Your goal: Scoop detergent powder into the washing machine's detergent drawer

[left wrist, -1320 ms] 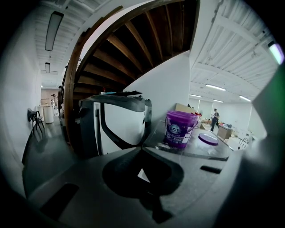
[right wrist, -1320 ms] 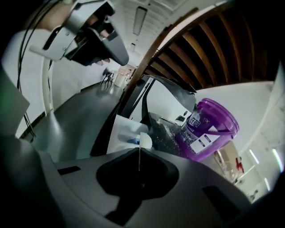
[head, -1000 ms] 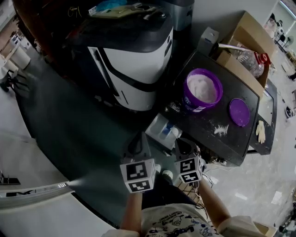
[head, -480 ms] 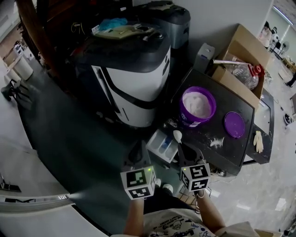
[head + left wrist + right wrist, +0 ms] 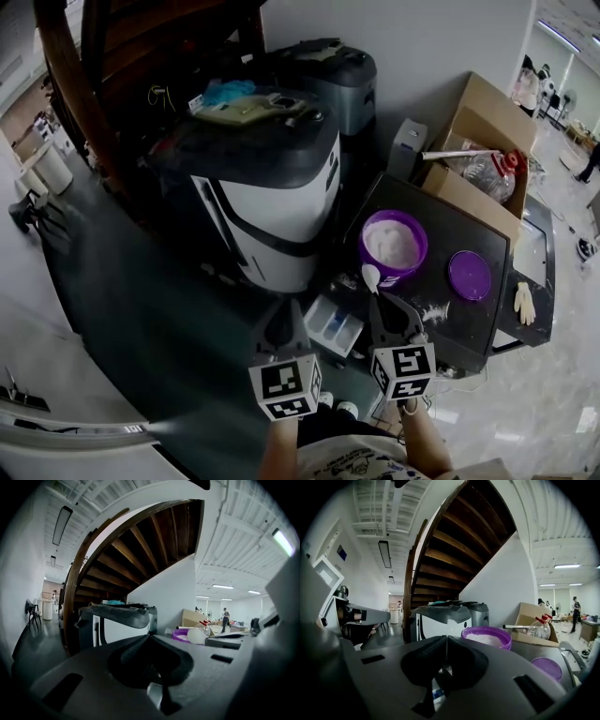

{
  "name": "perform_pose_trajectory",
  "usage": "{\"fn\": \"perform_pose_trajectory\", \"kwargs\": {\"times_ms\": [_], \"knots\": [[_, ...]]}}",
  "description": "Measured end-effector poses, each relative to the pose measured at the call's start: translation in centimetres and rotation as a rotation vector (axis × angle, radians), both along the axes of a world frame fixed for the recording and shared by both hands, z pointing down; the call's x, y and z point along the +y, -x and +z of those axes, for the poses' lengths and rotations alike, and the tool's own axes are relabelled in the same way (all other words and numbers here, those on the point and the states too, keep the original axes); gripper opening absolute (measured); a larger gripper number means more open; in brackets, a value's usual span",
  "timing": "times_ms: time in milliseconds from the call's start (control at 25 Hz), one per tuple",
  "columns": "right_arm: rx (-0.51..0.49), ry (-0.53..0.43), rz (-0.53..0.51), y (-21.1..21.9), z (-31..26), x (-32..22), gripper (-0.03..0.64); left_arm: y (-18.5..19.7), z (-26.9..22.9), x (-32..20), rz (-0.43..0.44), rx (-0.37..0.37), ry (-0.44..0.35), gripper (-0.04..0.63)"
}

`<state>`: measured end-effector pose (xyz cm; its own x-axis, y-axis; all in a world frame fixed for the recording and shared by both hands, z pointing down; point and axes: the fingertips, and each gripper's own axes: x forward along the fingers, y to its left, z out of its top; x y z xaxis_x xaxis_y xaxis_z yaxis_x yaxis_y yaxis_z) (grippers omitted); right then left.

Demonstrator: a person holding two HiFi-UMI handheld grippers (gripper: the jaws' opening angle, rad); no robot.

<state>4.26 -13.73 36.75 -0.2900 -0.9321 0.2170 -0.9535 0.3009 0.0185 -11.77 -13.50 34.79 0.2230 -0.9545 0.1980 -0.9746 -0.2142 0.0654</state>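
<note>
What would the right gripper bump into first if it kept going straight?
Most likely the purple tub of powder: it sits dead ahead of the right gripper, whose scoop would touch first. Depth is unclear.

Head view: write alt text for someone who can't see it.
The right gripper holds a white scoop beside a purple tub of detergent powder on a dark table. The left gripper, shut and empty, hovers alongside; the washing machine's detergent drawer stands open beyond both.

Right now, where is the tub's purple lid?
Head view, right side: the purple lid lies flat on the black table, just right of the open detergent tub, apart from it, with a white glove further right.
</note>
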Motion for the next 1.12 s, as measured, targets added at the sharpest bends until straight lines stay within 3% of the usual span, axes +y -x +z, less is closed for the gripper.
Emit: {"fn": "perform_pose_trajectory", "kwargs": {"times_ms": [360,1120], "knots": [[-0.022,-0.067,0.03,-0.6,-3.6,-0.1,0.021,-0.6,-3.4,-0.2,0.009,-0.018,-0.072,0.002],[-0.033,-0.135,0.042,-1.0,-6.7,0.6,0.021,-0.9,-5.9,0.7,0.026,-0.029,-0.131,0.003]]}}
